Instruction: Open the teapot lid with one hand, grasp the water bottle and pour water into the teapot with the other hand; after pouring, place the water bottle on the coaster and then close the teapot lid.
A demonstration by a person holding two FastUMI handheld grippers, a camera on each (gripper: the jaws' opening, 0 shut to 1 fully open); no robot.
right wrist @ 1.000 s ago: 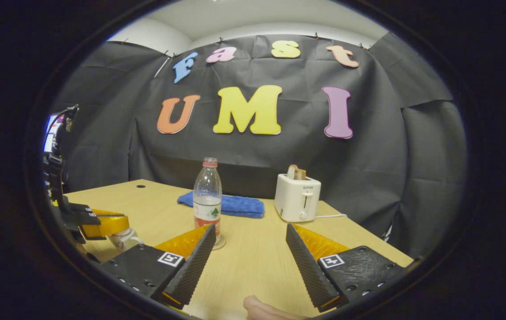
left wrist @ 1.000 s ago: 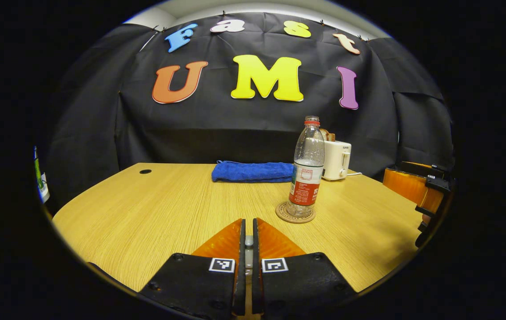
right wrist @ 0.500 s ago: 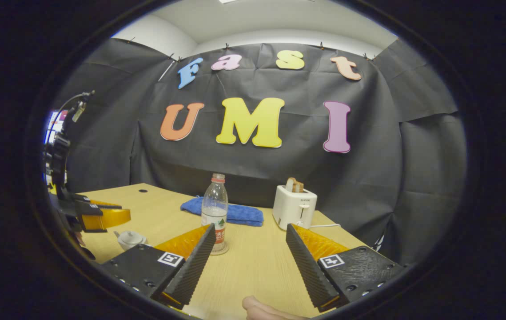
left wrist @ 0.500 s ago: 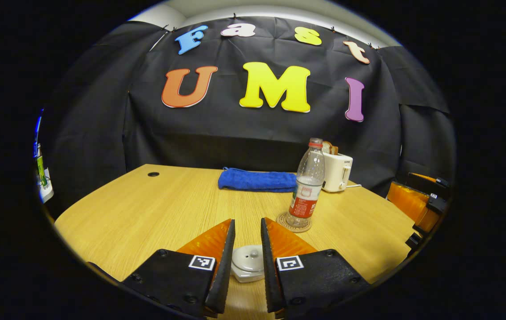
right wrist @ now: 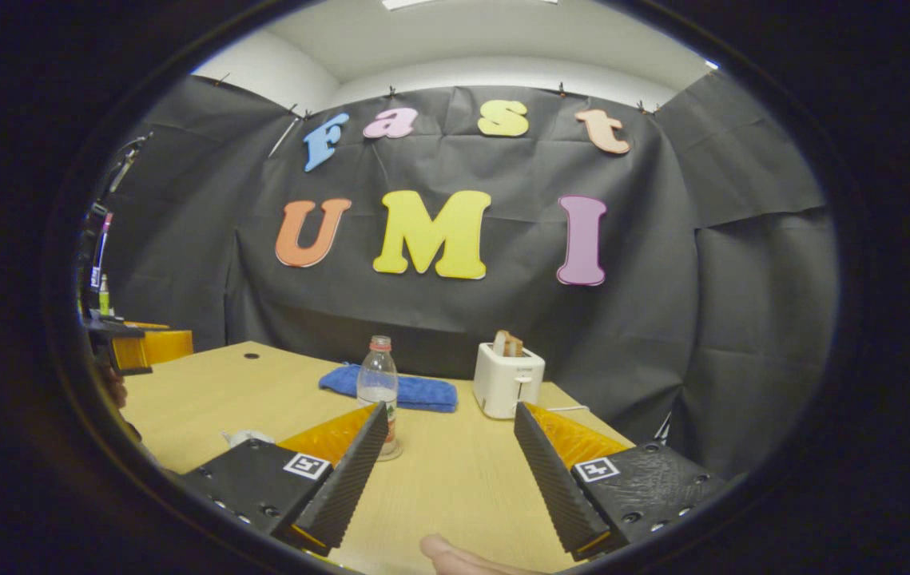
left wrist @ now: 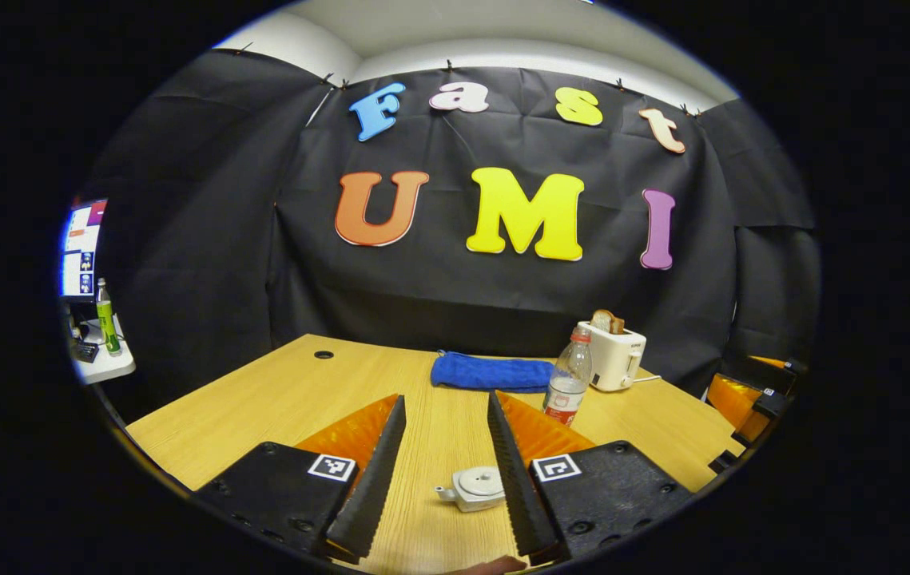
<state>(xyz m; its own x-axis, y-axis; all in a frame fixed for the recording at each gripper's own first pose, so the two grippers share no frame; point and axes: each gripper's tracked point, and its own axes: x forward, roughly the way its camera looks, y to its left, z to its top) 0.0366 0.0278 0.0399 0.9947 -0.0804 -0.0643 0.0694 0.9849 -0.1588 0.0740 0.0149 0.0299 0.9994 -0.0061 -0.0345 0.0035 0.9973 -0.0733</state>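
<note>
Left gripper (left wrist: 443, 471) has pulled up and back off the teapot (left wrist: 477, 488) since a second ago – fingers were pressed together over the lid, now spread wide with nothing between them. Lid (left wrist: 480, 481) sits closed on the teapot, which rests on the table (left wrist: 279, 395) near the left gripper's right finger. Right gripper (right wrist: 449, 471) – also spread, empty, raised above the table. Water bottle (left wrist: 569, 385) stands upright beyond the teapot, to its right; in the right gripper view its base sits on the coaster (right wrist: 391, 454). Behind the bottle: blue towel (left wrist: 490, 372) and white toaster (left wrist: 614, 355) at the table's far edge.
</note>
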